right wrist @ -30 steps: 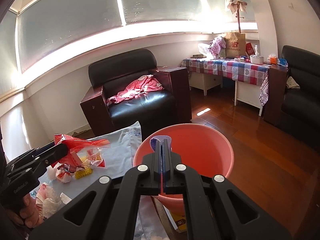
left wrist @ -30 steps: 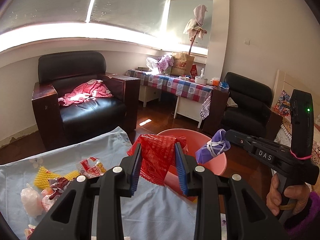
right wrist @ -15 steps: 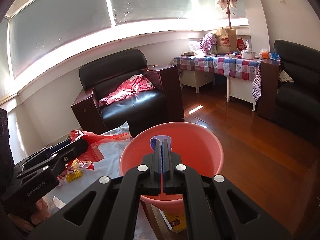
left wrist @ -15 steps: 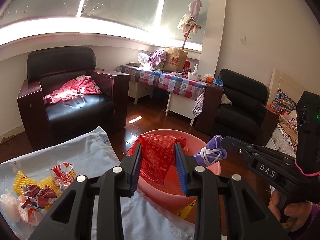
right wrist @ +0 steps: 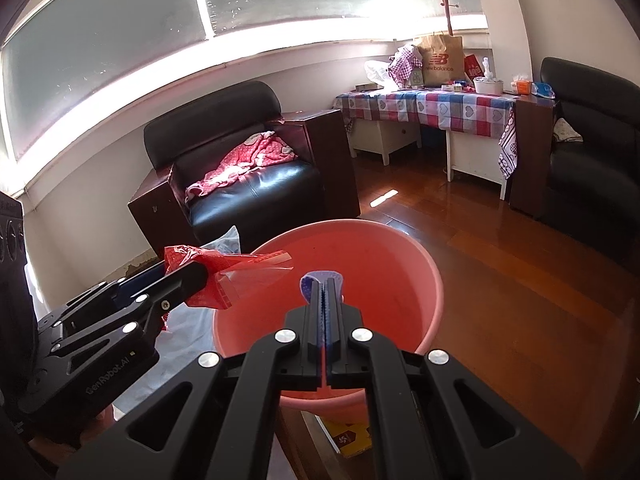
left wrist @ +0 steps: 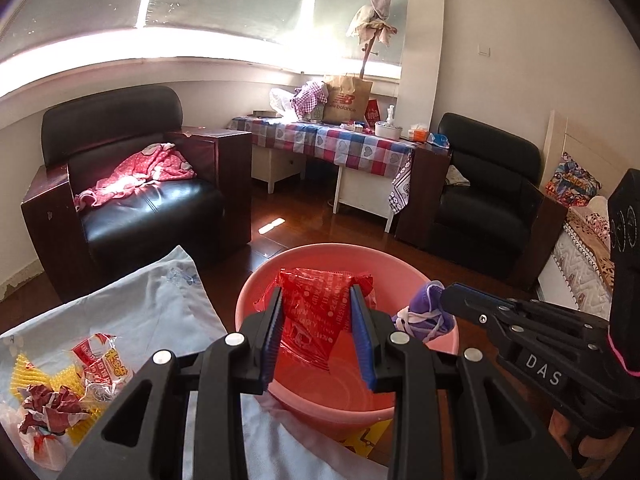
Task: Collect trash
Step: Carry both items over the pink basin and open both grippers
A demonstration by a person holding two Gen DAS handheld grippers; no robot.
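Pinching a crinkled red plastic wrapper point(left wrist: 320, 312) between its blue-padded fingers point(left wrist: 272, 336), the left gripper point(left wrist: 318, 332) holds it over the round pink plastic basin point(left wrist: 256, 284) at the centre of the left wrist view. The right gripper point(right wrist: 325, 308), pressed together, grips a crumpled purple scrap point(left wrist: 424, 316) with white strings; from the right wrist view only a purple edge point(right wrist: 316, 280) shows above the closed fingers, also over the basin point(right wrist: 424, 264). At the lower left of the left wrist view, more trash lies on the pale blue cloth point(left wrist: 152, 312) covering the worktop: a red-and-white snack packet point(left wrist: 102, 364), yellow foam netting point(left wrist: 24, 376) and a crumpled dark red wrapper point(left wrist: 48, 404).
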